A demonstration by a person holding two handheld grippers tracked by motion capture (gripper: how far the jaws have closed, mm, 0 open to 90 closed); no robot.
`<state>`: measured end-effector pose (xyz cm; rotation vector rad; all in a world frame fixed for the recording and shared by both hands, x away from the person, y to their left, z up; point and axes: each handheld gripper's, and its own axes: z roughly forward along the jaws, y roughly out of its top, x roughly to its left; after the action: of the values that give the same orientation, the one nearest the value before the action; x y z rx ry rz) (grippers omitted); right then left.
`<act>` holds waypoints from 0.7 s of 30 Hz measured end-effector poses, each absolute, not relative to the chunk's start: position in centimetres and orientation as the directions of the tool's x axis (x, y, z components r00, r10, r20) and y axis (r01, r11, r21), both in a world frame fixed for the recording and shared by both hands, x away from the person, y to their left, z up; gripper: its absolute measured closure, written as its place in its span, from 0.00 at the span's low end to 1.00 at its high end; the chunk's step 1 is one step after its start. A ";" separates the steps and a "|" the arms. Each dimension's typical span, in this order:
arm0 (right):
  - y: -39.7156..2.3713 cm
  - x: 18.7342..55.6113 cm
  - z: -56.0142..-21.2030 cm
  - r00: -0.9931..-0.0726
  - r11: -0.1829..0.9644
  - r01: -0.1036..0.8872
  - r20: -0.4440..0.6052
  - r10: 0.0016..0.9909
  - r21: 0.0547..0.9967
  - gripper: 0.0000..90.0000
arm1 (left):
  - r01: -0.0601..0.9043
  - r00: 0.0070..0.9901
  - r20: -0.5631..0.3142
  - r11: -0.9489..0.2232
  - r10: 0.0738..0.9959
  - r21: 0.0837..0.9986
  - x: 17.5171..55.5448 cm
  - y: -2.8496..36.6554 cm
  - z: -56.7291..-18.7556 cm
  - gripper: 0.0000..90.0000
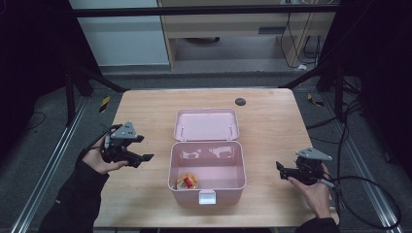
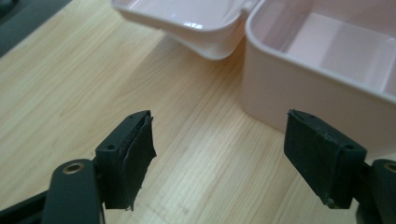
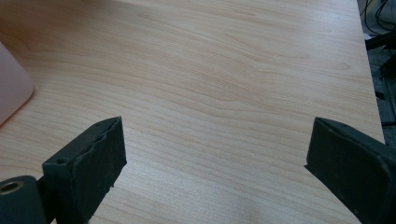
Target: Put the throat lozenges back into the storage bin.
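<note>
Wooden table [image 1: 145, 111] is taking up most of the high view, dark floor around it. Pink box [image 1: 206, 167] is sitting open at the table's middle, its lid [image 1: 207, 124] lying flat behind it, hinged at the far edge; a white latch [image 1: 207, 197] is hanging off the front wall. Inside, at the near left corner, a small red and yellow item [image 1: 186, 181] is lying on the bottom; too small to tell what it is.

Left gripper [image 1: 145, 158] is hovering just left of the box, held in the person's left hand [image 1: 99, 160], jaws pointing toward the box wall. In the left gripper view its jaws are standing apart with bare wood between them, nothing gripped, box [image 2: 322, 70] and lid [image 2: 196, 23] ahead.

Right gripper [image 1: 279, 167] is sitting right of the box, well apart from it, in the right hand [image 1: 313, 191]. In the right gripper view its jaws are gaping wide over bare table [image 3: 224, 84], holding nothing, a pink corner [image 3: 11, 88] at the left edge.
</note>
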<state>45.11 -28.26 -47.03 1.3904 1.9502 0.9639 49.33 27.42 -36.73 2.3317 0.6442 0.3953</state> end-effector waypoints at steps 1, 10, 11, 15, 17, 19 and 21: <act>-28.3 45.1 -47.0 -0.311 0.206 0.555 -0.028 0.950 0.806 0.05 | 0.340 0.832 0.104 -0.649 0.545 0.681 49.3 27.4 -36.7 0.26; -28.5 45.1 -47.1 -0.305 0.207 0.551 -0.036 0.952 0.808 0.06 | 0.442 0.757 0.050 -0.567 0.652 0.695 49.3 30.0 -40.7 0.25; -28.5 45.1 -47.1 -0.304 0.206 0.552 -0.035 0.952 0.808 0.06 | 0.464 0.735 0.044 -0.550 0.676 0.694 49.3 30.6 -41.6 0.25; -28.6 45.0 -47.1 -0.299 0.204 0.553 -0.036 0.954 0.808 0.06 | 0.509 0.690 0.038 -0.522 0.723 0.685 49.3 31.6 -43.2 0.24; -28.7 45.0 -47.2 -0.299 0.204 0.553 -0.036 0.954 0.808 0.06 | 0.533 0.655 0.047 -0.505 0.754 0.678 49.3 32.0 -44.0 0.23; -28.7 45.1 -47.2 -0.298 0.207 0.554 -0.040 0.954 0.806 0.06 | 0.555 0.623 0.037 -0.476 0.781 0.682 49.2 32.4 -44.6 0.23; -28.6 45.0 -47.3 -0.298 0.209 0.558 -0.041 0.954 0.803 0.05 | 0.571 0.604 0.039 -0.467 0.796 0.675 49.2 32.6 -45.2 0.23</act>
<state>45.05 -28.64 -47.27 1.3974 1.9417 0.9423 49.24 32.62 -45.23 2.2058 1.0742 0.4670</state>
